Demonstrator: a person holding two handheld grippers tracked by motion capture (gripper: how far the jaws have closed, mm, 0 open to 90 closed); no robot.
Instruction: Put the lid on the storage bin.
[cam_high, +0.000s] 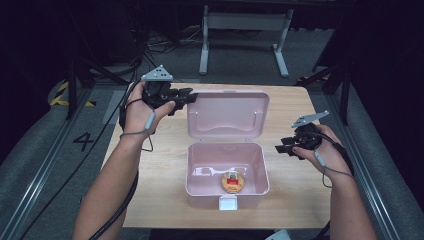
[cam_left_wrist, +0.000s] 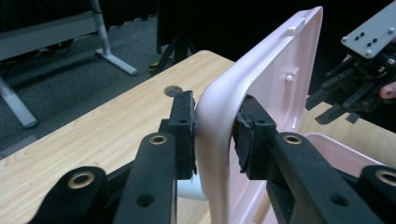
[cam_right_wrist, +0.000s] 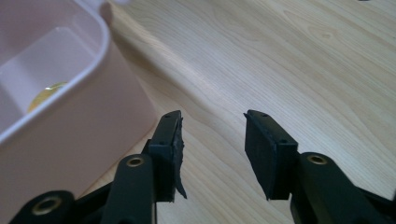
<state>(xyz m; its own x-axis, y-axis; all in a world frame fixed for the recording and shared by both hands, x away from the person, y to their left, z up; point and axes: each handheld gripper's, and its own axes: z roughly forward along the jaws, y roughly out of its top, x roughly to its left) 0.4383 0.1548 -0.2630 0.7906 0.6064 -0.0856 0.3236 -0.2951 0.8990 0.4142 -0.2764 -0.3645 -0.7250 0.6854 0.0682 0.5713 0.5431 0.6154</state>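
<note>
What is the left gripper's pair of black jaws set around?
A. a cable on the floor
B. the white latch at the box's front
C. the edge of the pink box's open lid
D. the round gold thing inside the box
C: in the left gripper view the left gripper has a jaw on each side of the lid edge.

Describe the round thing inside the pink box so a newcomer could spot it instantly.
Start at the wooden table; the pink box sits mid-table, its lid standing open behind it. On the box floor, toward the front right, lies the round gold disc. Its red patch on top marks it out against the plain pink plastic around it.
</note>
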